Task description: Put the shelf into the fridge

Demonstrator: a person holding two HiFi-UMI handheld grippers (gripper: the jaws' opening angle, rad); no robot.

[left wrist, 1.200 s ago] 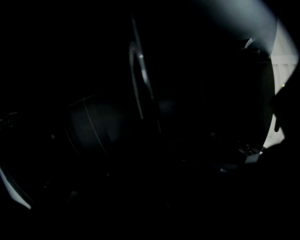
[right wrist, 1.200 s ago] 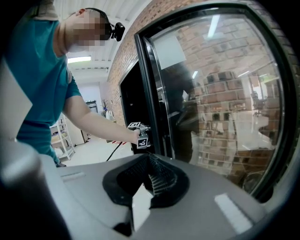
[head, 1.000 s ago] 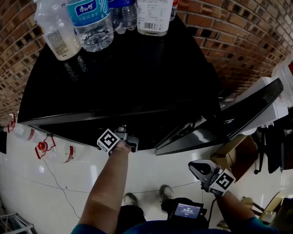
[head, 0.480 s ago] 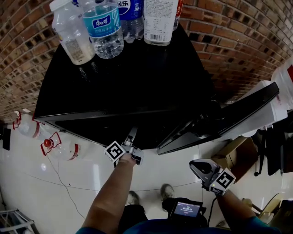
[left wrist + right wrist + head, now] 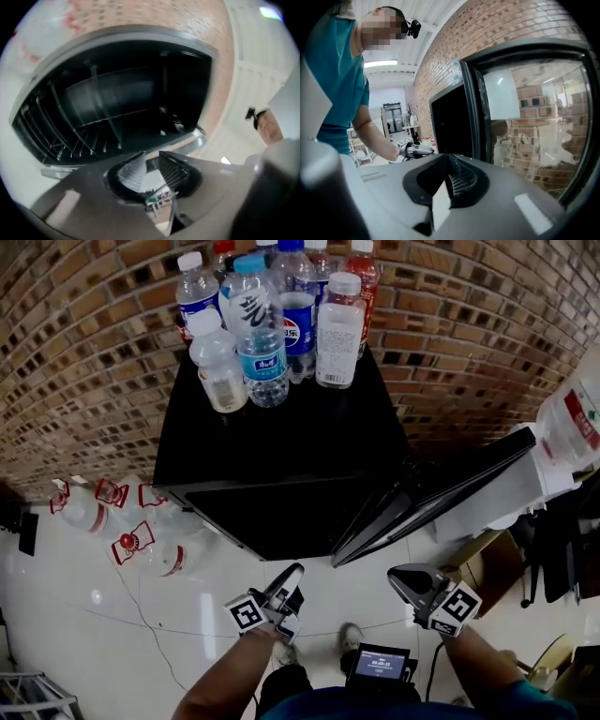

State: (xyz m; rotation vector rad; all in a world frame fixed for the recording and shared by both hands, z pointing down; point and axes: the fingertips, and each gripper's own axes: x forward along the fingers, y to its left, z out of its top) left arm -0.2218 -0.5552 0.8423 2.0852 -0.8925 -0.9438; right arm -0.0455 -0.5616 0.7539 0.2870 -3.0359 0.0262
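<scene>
Nearest to us, a small dark device with a lit screen [image 5: 380,667] sat at our waist. Just beyond it, our left gripper [image 5: 292,575] hovered over the glossy white tiled floor [image 5: 103,615], before the open front of the black box-shaped fridge [image 5: 281,446]. Its jaws had just been closing. They stood a little apart, with nothing between them.

Our right gripper [image 5: 405,579] was held off to the right, near the free edge of the fridge's dark glass-paned door [image 5: 436,491]. Its jaws were pressed together on nothing.

The door stood swung wide open to the right. The left gripper view looked straight into the dark cabinet, where the thin metal wire shelf [image 5: 89,136] lay inside the fridge, apart from both grippers. We could not tell which level it rested on.

On the floor by the fridge's left side lay large clear plastic water jugs with red handles [image 5: 141,551].

Farther back, a cluster of clear plastic bottles [image 5: 267,334] stood upright along the rear edge of the fridge's top, leaving its front part bare. Behind everything rose the red-brown brick wall [image 5: 94,362].
</scene>
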